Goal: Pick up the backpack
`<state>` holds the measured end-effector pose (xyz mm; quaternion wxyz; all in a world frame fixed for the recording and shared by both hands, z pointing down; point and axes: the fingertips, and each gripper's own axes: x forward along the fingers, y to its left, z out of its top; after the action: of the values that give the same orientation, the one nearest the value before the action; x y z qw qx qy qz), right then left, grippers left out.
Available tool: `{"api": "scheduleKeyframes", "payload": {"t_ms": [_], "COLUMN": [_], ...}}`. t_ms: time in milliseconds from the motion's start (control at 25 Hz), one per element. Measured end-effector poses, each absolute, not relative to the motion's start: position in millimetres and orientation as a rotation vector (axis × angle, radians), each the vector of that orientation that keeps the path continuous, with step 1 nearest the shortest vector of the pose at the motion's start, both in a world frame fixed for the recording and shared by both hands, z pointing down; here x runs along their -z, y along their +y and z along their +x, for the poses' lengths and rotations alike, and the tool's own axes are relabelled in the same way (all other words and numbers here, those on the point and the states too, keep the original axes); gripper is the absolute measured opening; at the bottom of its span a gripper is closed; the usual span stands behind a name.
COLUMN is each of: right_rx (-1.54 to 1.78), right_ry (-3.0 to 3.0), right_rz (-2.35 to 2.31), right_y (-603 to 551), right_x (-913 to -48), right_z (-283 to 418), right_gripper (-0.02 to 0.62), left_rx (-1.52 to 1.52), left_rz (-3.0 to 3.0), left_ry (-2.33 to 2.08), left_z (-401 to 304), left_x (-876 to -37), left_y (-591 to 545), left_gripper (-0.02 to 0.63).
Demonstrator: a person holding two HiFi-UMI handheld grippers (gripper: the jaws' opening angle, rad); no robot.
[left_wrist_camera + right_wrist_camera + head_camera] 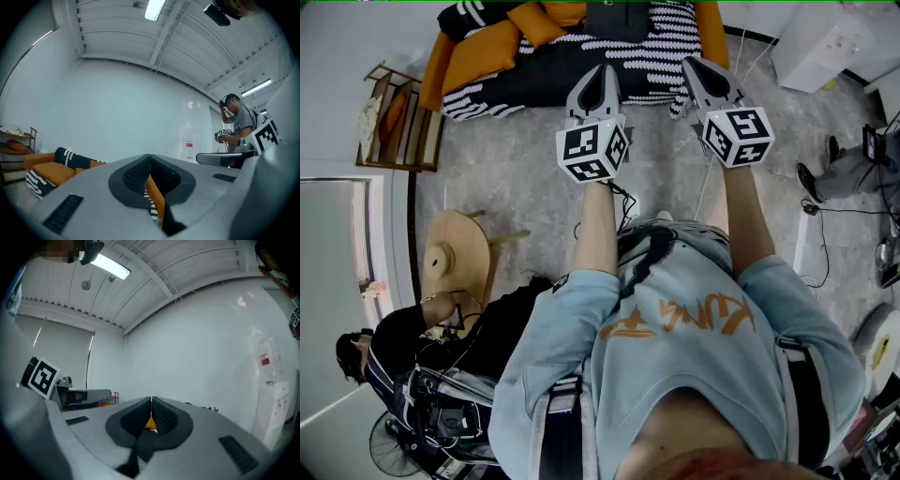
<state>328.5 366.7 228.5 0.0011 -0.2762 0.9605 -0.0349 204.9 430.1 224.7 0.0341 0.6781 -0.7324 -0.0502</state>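
Observation:
A dark grey bag-like thing (619,19), probably the backpack, lies on the orange sofa (487,56) against a black-and-white striped blanket (656,47); the picture's top edge cuts it off. Both grippers are held level in front of me and point at the sofa. My left gripper (598,71) is shut and holds nothing, its tip just short of the sofa's front edge. My right gripper (695,64) is also shut and empty, over the blanket's right end. In the left gripper view the closed jaws (150,157) face a white wall, with the sofa (44,168) low at the left. The right gripper (151,401) faces the same wall.
A wooden rack (398,117) stands left of the sofa and a round wooden table (455,253) nearer me. A person in black (422,337) crouches at lower left by a fan (394,445). Another person (853,173) sits at right. A white cabinet (834,42) and floor cables (811,244) are at right.

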Motion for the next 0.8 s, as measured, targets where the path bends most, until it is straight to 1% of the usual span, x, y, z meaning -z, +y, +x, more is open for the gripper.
{"api": "scheduleKeyframes", "payload": {"t_ms": [600, 800], "right_rx": [0.198, 0.213], "right_ry": [3.004, 3.012], "right_rz": [-0.864, -0.853], "right_y": [364.3, 355.9], "right_x": [-246.5, -247.5], "right_z": [344.1, 345.6], "right_gripper": [0.029, 0.028], "left_rx": [0.132, 0.138], "left_rz": [2.078, 2.052], "left_ry": [-2.208, -2.228], "left_z": [222.5, 218.8], "left_x": [-242.1, -241.0], "left_y": [429.4, 427.3], "left_gripper": [0.021, 0.021]}}
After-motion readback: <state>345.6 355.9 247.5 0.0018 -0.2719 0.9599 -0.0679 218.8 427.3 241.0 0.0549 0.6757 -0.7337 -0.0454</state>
